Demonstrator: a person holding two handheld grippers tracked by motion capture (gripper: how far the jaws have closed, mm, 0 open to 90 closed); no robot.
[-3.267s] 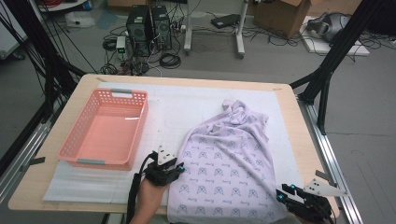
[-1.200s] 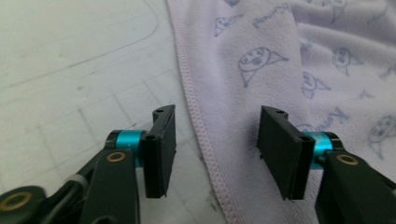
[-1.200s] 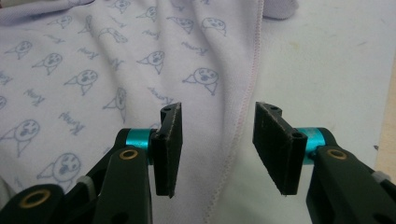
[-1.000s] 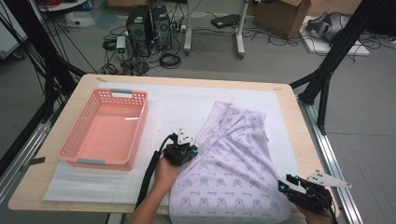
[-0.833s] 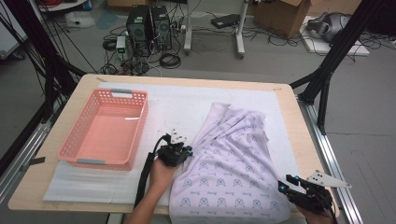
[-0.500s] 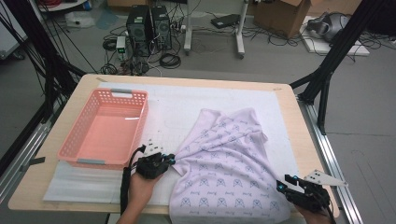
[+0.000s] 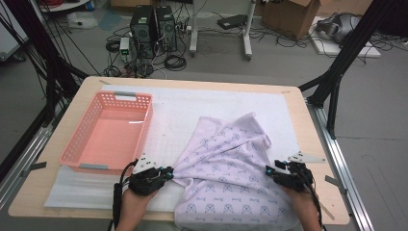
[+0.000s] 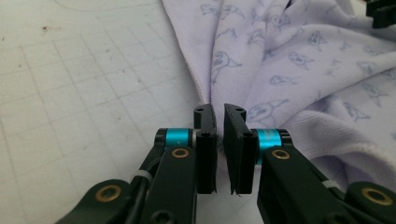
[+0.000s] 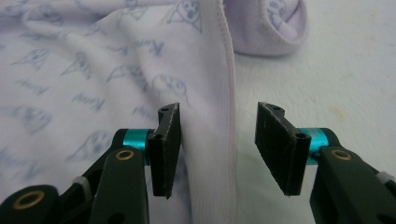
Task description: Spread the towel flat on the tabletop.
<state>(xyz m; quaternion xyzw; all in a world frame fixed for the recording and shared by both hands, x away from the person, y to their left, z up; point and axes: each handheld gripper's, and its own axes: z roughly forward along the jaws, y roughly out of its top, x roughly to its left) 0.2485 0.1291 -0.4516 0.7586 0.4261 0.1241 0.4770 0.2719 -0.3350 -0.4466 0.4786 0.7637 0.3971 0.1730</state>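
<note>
The work in hand is spreading and arranging a lilac printed garment (image 7: 231,178) on the white mat (image 7: 178,110). Judged from how it lies, the job is at an early stage: the cloth is partly opened out but bunched, with deep folds fanning away from the left gripper (image 7: 166,173) and a rolled sleeve end (image 9: 280,23) ahead and to the right of the right gripper (image 7: 270,171). Flattening, folding and any transfer to the pink basket (image 7: 77,154) are not yet done.

Left gripper: the jaws have just been opening and now stand a narrow slot apart. In the left gripper view a gathered point of cloth (image 8: 219,93) sits at the jaw tips; the pads no longer press on it — the fabric appears released.

Right gripper: the jaws are spread wide, straddling the stitched hem (image 9: 227,93), which runs straight ahead between them without contact on either pad. A squeeze here would pinch the hem.

Edges and clearance:
- The garment's near portion hangs past the table edge (image 7: 163,219) between the two hands.
- To the left of the left gripper, bare mat offers free room; the basket lies just beyond it, ahead and left.
- To the right of the right gripper, a strip of mat and table remains before the table's side edge — room there is limited.
</note>
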